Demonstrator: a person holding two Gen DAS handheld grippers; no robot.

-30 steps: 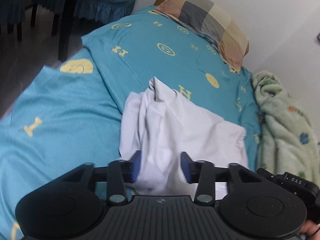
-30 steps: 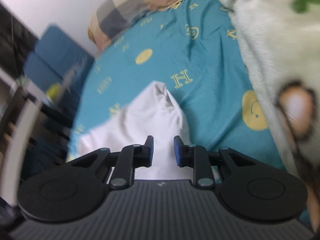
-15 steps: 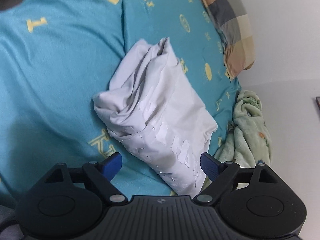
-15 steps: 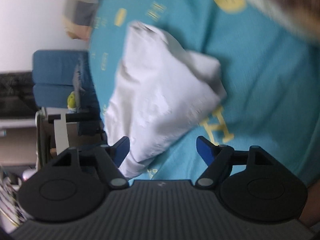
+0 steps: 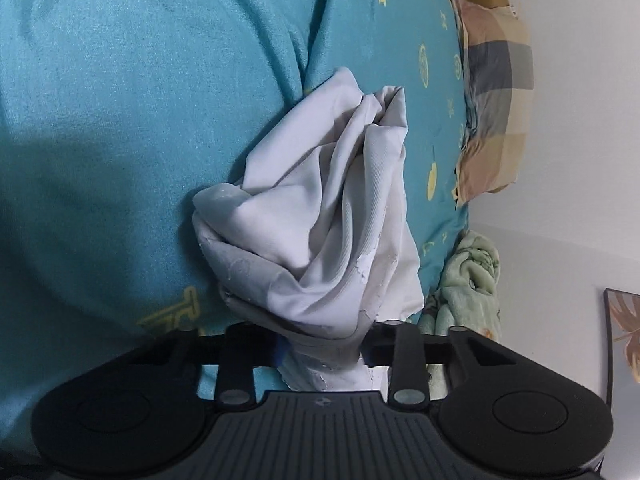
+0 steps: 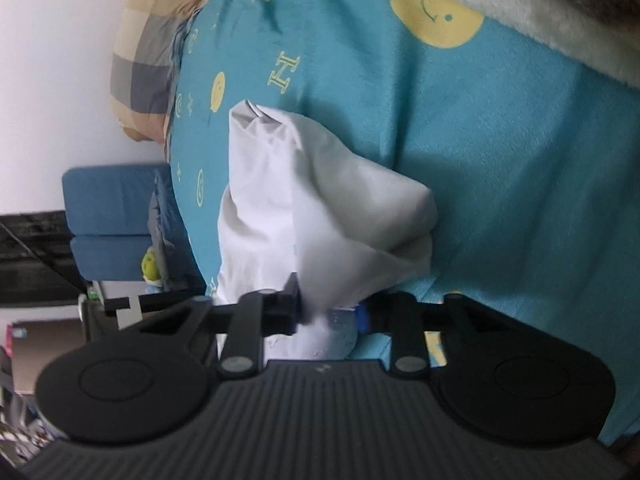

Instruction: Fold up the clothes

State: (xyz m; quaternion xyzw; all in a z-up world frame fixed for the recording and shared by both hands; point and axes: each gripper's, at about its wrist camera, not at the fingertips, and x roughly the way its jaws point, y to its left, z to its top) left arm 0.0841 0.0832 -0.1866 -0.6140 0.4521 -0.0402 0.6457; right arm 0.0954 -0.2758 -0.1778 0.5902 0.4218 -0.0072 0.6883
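A crumpled white garment (image 5: pixel 332 216) lies bunched on the teal bed cover (image 5: pixel 120 120). In the left wrist view my left gripper (image 5: pixel 324 350) is closing, and a thick fold of the white cloth fills the gap between its blue pads and presses against them. The right wrist view shows the same white garment (image 6: pixel 304 208) from the other side. My right gripper (image 6: pixel 328 314) is closing too, with a bundle of the cloth pinched between its pads. Both views are rolled sideways.
A checked pillow (image 5: pixel 496 92) lies at the head of the bed by the white wall. A pale green fleece blanket (image 5: pixel 468 280) is bunched beside the garment. The right wrist view also shows a blue chair (image 6: pixel 112 220) past the bed's edge.
Both grippers opened wide, sank toward the bed while rolling, then closed on folds of the white garment. The garment went from spread and draped to a crumpled bundle.
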